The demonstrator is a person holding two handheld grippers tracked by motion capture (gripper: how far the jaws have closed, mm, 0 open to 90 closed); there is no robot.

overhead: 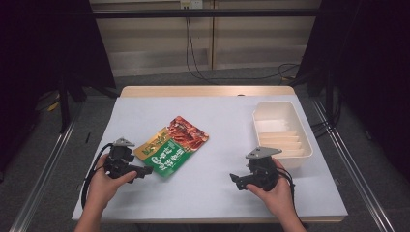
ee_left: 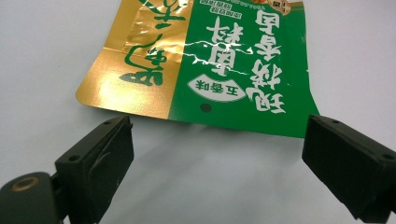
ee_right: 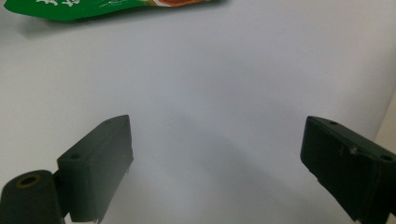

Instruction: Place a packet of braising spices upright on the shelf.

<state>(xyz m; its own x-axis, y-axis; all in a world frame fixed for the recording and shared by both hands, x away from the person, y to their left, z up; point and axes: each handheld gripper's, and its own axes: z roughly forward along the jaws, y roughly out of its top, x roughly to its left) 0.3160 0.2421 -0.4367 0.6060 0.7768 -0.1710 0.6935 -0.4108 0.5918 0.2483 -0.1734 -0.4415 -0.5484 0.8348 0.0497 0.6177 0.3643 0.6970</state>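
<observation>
A flat snack packet (overhead: 171, 145), green and gold with a red food picture, lies on the white table slightly left of centre. My left gripper (overhead: 142, 172) sits just at the packet's near green end, open, with the packet's edge (ee_left: 205, 70) lying a short way ahead of the jaws and nothing between them. My right gripper (overhead: 237, 182) is held low over bare table at the front right, open and empty. In the right gripper view the packet (ee_right: 107, 8) lies far ahead at the top edge.
A white rectangular plastic tub (overhead: 282, 133) with a ribbed floor stands at the table's right edge, just behind my right hand. The table's front edge is near both wrists. Black curtains, stand legs and cables surround the table on the floor.
</observation>
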